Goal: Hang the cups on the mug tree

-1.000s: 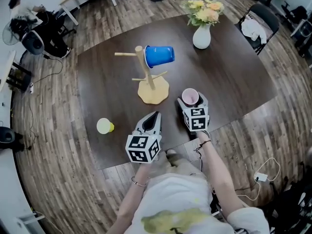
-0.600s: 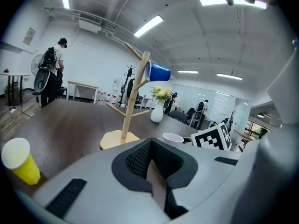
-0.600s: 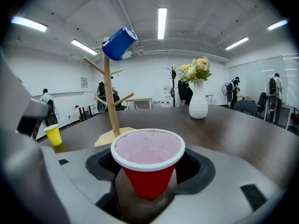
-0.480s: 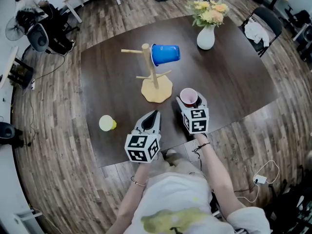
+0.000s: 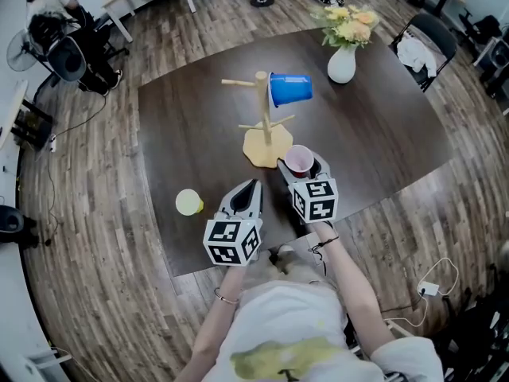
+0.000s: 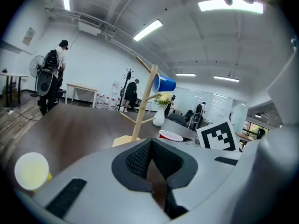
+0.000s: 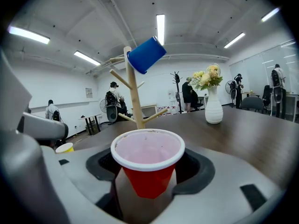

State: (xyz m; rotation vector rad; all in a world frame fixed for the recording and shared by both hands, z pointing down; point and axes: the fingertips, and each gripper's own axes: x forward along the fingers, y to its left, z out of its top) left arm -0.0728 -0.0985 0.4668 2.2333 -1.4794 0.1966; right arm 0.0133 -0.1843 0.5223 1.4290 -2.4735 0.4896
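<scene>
Carrying an empty red plastic cup point(image 5: 299, 161) upright in the right claw point(image 7: 148, 178), jaws wide yet pressing its sides, near the wooden mug tree point(image 5: 263, 106) where one blue plastic cup point(image 5: 290, 89) is already hanging; a yellow plastic cup point(image 5: 188, 202) is waiting on the dark desk point(image 5: 382, 134), left claw point(image 5: 250, 188) closed, empty.

White vase point(image 5: 342, 64) w/ flowers point(image 5: 348, 24) near dark table's point(image 5: 191, 134) far rt edge; chair point(image 5: 421, 42) beyond.

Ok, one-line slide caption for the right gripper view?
Right gripper holding a red cup before the mug tree, blue cup already hung.
</scene>
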